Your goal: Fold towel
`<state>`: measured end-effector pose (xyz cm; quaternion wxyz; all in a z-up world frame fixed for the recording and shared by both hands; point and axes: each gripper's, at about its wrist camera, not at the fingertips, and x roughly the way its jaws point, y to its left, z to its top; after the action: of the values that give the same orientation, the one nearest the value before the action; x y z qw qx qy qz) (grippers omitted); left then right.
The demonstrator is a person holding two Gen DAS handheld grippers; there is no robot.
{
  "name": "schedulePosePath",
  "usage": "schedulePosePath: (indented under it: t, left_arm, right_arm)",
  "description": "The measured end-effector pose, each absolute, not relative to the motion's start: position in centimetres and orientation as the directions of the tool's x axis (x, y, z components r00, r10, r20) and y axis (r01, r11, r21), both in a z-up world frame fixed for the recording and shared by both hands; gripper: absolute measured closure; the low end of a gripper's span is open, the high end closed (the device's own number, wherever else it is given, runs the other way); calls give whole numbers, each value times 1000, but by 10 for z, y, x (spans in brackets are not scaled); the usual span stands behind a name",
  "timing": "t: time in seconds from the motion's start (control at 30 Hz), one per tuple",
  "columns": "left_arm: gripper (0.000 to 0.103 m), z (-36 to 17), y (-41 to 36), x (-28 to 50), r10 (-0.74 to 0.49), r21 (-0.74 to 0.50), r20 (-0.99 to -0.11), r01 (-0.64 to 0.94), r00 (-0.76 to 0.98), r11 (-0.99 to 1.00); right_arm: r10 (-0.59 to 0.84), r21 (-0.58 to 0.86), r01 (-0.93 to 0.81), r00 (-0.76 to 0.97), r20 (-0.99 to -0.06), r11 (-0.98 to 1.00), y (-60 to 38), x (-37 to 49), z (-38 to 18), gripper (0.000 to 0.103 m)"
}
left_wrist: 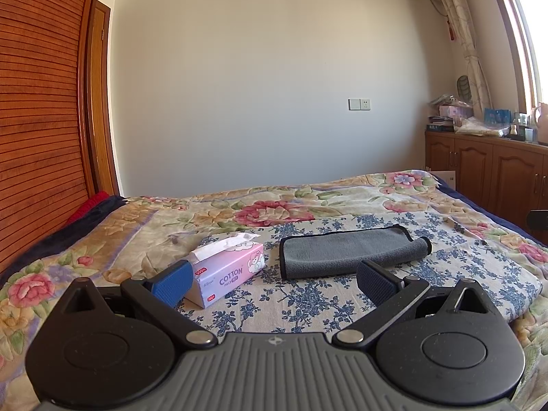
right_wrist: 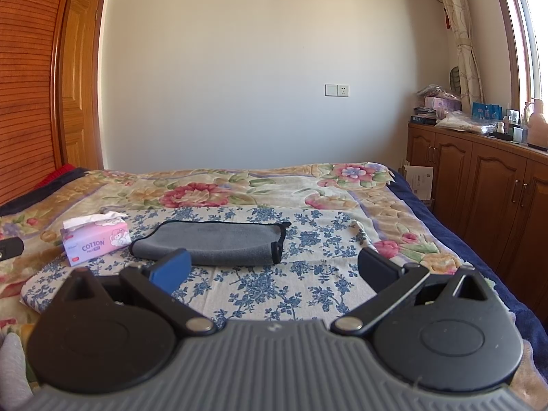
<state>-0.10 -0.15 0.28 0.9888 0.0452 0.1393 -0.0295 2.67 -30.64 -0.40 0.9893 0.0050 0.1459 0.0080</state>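
Here — towel (left_wrist: 349, 251) folded | rolled end faces right wrist only

- I am holding the right gripper (right_wrist: 274, 270) low in the frame, jaws spread wide, gripping nothing.
- The grey towel (right_wrist: 212, 241) is lying folded at centre on the blue-flowered cloth (right_wrist: 274, 291).
- A pink tissue box (right_wrist: 96, 243) is sitting at left, just beside the towel.
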Motion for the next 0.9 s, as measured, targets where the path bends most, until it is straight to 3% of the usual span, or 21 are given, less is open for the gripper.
schedulePosePath:
  t: [0.9]
  left_arm:
    - [0, 2, -2, -2, -45, 84, -279, 71, 959, 994]
  right_arm:
    - [16, 6, -15, 958, -286, 1000, -308, 26, -4, 0]
